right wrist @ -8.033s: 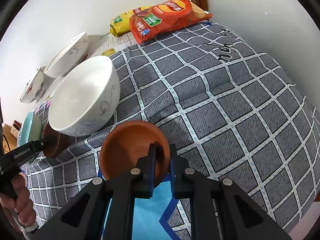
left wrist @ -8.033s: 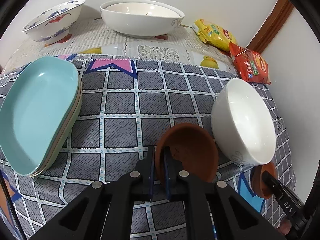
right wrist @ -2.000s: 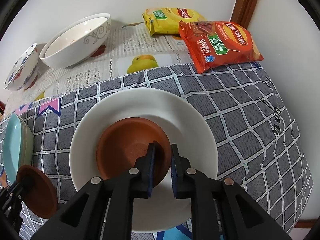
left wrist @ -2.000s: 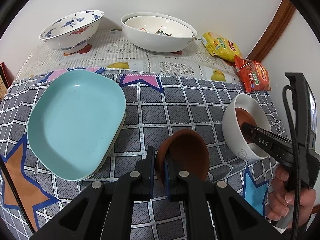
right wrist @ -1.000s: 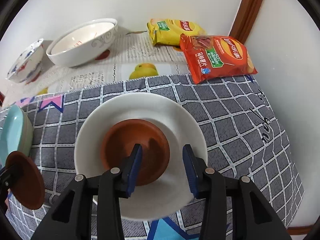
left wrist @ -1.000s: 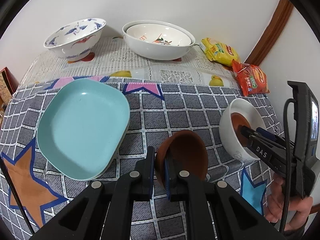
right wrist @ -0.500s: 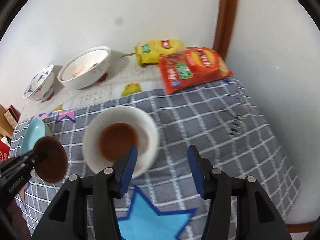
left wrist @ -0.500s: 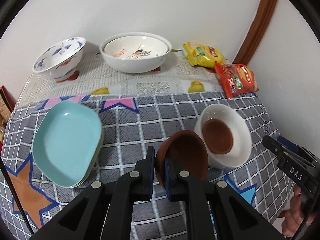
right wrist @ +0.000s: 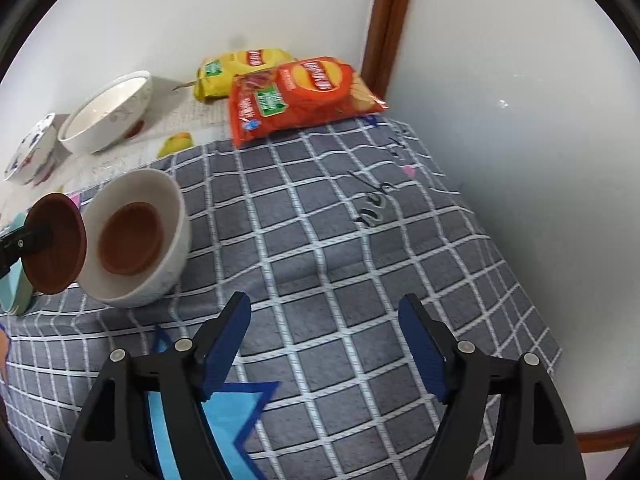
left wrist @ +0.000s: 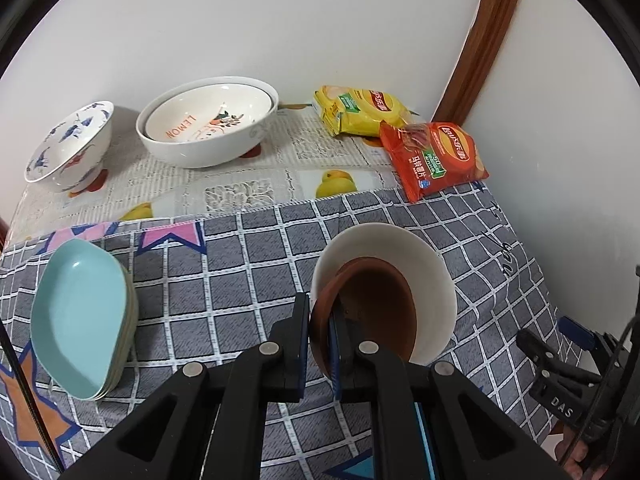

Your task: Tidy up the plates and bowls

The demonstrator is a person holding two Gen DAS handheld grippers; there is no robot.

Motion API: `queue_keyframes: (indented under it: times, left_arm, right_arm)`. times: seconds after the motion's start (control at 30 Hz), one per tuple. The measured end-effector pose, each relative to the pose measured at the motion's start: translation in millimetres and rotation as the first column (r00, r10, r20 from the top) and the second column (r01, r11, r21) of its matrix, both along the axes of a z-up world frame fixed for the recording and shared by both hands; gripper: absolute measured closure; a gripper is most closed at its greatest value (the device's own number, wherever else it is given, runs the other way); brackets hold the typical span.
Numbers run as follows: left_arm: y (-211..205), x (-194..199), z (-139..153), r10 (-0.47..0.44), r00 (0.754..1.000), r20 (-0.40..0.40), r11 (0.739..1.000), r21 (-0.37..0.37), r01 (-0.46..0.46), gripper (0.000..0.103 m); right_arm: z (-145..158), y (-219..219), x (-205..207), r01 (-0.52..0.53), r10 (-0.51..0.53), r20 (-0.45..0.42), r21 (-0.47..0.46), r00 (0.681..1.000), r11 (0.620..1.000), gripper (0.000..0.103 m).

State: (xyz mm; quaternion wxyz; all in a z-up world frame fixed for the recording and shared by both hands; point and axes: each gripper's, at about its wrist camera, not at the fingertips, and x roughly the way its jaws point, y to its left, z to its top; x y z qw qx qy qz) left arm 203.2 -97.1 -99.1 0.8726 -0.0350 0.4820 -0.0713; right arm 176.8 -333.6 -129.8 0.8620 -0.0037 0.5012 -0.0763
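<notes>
Grey checked cloth (right wrist: 360,240) covers the near part of the surface, meeting white walls at a wooden corner trim (right wrist: 386,16). Landmark: the smooth white bowl (right wrist: 176,208), round and deep, with a matte brown saucer (right wrist: 132,238) lying flat inside. The left claw (left wrist: 322,330) pinches a second brown saucer (left wrist: 372,312) by its rim, tilted on edge over the bowl's near-left lip. The right claw (right wrist: 324,340) is spread wide and holds nothing, over bare cloth right of the bowl. Left of the bowl sit stacked teal plates (left wrist: 80,312); behind it, two glossy chip bags (right wrist: 296,96) and nested white bowls (left wrist: 208,120) by the wall.
</notes>
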Motion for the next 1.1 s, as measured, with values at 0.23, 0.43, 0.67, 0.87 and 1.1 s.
queue_keyframes:
  times: [0.23,0.43,0.67,0.87,1.1]
  left_arm:
    - [-9,14,-8,-0.012,1.000,-0.019,1.000,0.004,0.012,0.094]
    - [-14,25,-15,-0.023,0.999,-0.035,1.000,0.001,0.023,0.094]
    - [-22,32,-22,-0.040,0.998,-0.048,0.999,-0.003,0.040,0.094]
    - [-28,34,-28,-0.056,0.996,-0.063,0.998,0.000,0.056,0.094]
    - [-26,36,-33,-0.044,0.996,-0.072,0.999,-0.004,0.044,0.094]
  right_arm:
    - [-16,1,1,-0.033,0.031,-0.044,-0.045,0.999,0.998,0.025]
    - [-29,-1,0,-0.025,0.026,-0.021,0.045,0.999,0.999,0.025]
    - [-38,-17,-8,-0.037,0.035,0.013,0.268,0.999,0.963,0.025]
    - [-41,-33,-9,0.063,-0.065,0.001,0.263,0.998,0.963,0.026]
    - [-41,-37,-15,0.056,-0.065,0.018,0.323,0.998,0.945,0.031]
